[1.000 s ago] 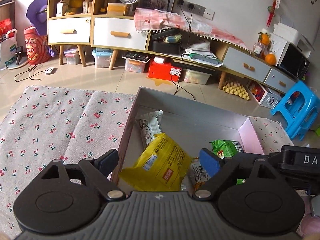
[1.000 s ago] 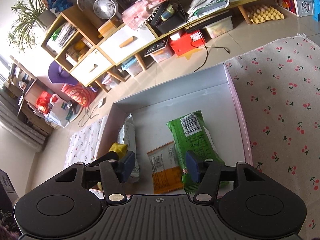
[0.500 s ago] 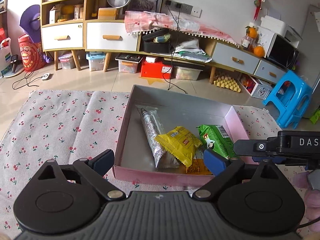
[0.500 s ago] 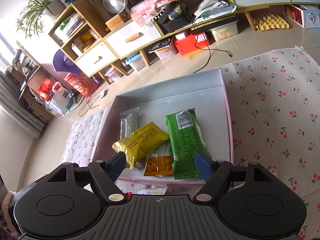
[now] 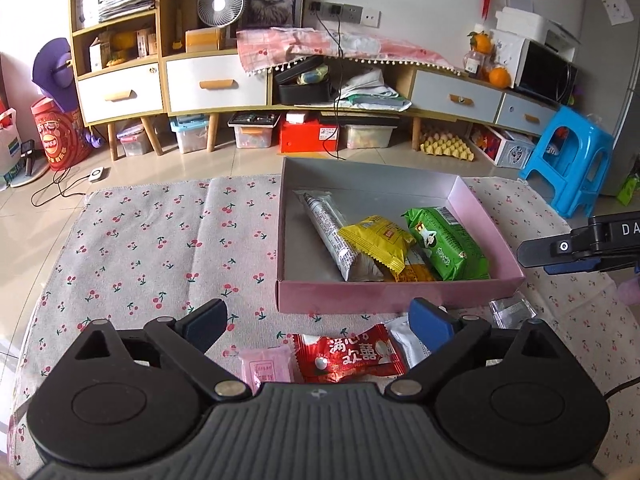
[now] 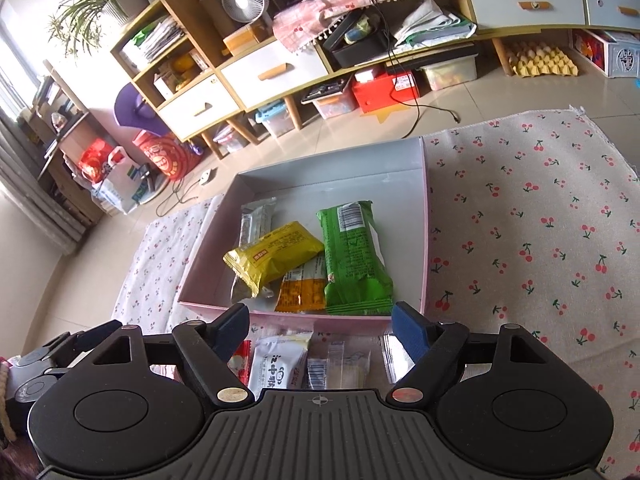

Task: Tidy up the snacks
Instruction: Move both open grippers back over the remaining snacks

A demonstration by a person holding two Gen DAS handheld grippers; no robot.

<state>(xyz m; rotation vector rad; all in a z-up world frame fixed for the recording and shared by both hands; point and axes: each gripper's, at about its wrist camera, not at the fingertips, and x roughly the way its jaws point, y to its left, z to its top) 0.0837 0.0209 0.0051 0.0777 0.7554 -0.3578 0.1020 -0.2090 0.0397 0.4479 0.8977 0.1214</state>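
Both grippers stand wide open and hold nothing — the left gripper (image 5: pixel 316 320) hangs on the near side of the pink box (image 5: pixel 400 294), above loose snacks on the cherry-print cloth (image 5: pixel 160 248), and the right gripper (image 6: pixel 320 326) hangs over the same near wall of the box, slightly toward its right end.

Inside the box, against its near wall, lie four packets: a long silvery packet (image 5: pixel 328 230) nearest the left wall, a yellow packet (image 5: pixel 378 242) lying partly on it, an orange packet (image 6: pixel 300 294) half under the yellow one, and a green packet (image 5: pixel 444 242) toward the right wall.

Outside the box, just before its near wall, a red packet (image 5: pixel 348 354) sits between the left gripper's fingers — a small pink packet (image 5: pixel 266 366) touches its left edge, and a white packet (image 6: pixel 278 364) lies to its right.
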